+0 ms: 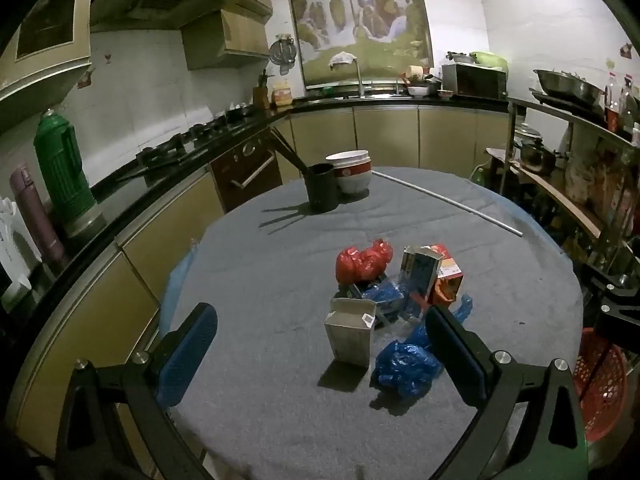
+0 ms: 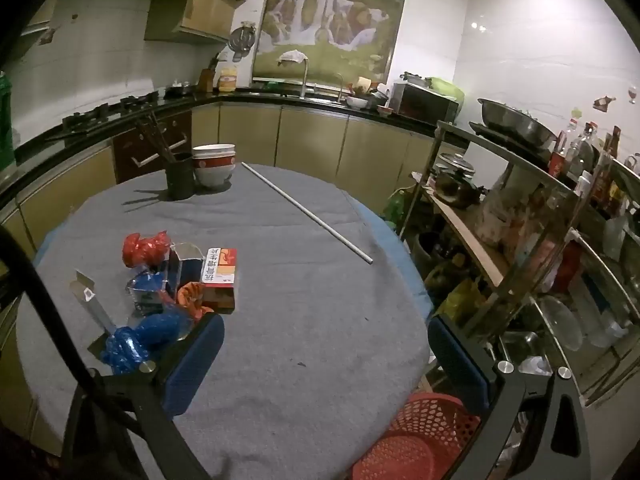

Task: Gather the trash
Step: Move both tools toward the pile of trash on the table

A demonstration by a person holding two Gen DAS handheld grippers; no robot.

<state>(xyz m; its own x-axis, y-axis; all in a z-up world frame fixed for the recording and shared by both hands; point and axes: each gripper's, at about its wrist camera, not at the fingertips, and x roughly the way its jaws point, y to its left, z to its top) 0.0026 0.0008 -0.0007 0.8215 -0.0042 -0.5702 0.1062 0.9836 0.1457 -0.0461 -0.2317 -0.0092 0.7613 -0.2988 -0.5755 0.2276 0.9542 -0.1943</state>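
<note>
- Trash sits in one loose cluster on the grey-covered desk (image 1: 280,248): a grey carton (image 1: 350,332) standing upright, a crumpled blue bag (image 1: 404,364) just beside it, a red bag (image 1: 362,260) behind, and a red-and-white box (image 2: 220,276) lying flat at the cluster's right edge.
- The left gripper (image 1: 322,354) has its fingers spread wide and holds nothing; the grey carton stands straight ahead between them, with the blue bag close to the inside of the right-hand finger (image 1: 456,356).
- The right gripper (image 2: 326,364) is also spread wide and empty; from it the whole cluster lies off to the left, outside its left finger (image 2: 192,368), and only bare cloth lies between the fingers.
- The left gripper is therefore the nearer and better lined up, in my judgement; the carton's long axis is vertical, so a level closing across its narrow sides should suit.
- A red perforated basket (image 2: 416,436) shows low beside the desk near the right gripper, a likely place for the trash.
- Stacked bowls (image 1: 352,172), a dark cup (image 1: 320,192) holding chopsticks and a thin white rod (image 2: 308,212) lie well apart at the far side.
</note>
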